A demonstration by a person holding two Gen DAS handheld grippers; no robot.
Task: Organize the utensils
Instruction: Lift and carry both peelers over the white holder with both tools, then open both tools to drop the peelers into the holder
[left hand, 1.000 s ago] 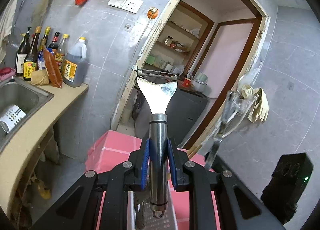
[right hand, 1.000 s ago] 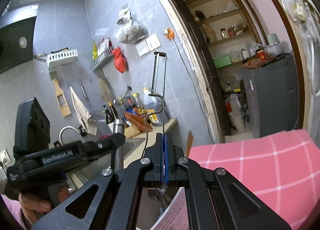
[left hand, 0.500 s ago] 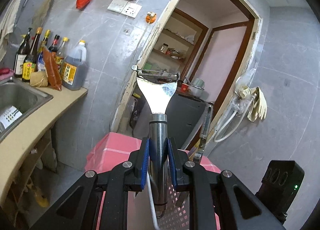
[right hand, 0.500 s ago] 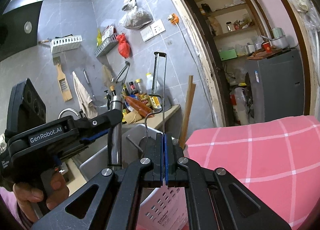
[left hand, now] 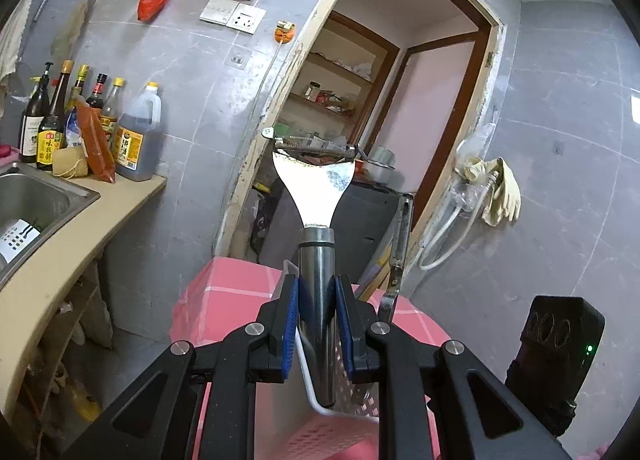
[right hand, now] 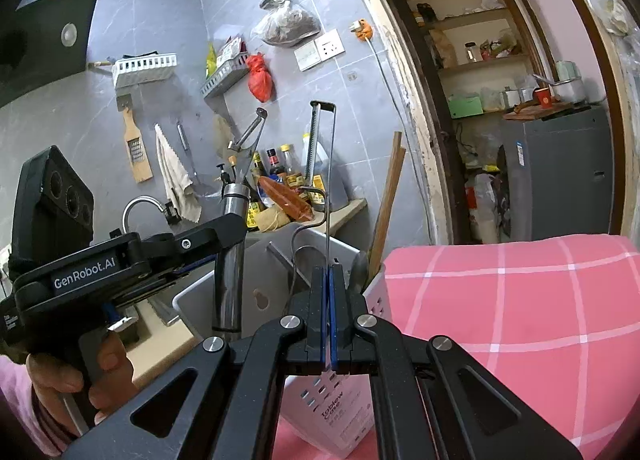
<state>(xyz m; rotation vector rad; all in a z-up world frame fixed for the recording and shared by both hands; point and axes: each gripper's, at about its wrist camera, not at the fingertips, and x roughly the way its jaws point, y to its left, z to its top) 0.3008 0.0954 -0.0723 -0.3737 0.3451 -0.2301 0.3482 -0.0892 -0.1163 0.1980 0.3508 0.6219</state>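
My left gripper (left hand: 317,314) is shut on the steel handle of a wide peeler (left hand: 314,180), held upright over a white perforated utensil basket (left hand: 340,404). It also shows in the right wrist view (right hand: 230,244), to the left of the right gripper. My right gripper (right hand: 329,296) is shut on a thin wire-framed peeler (right hand: 326,164), upright above the same basket (right hand: 332,412). That wire peeler also shows in the left wrist view (left hand: 400,244). The basket holds wooden chopsticks (right hand: 386,204) and a spoon.
The basket stands on a table with a pink checked cloth (right hand: 512,308). A steel sink (left hand: 28,200) and counter with several sauce bottles (left hand: 132,136) lie to the left. A doorway with shelves (left hand: 332,100) is behind.
Both grippers have come lower and closer to the basket, each still holding its peeler. The left gripper's peeler handle now hangs just over the basket's rim.
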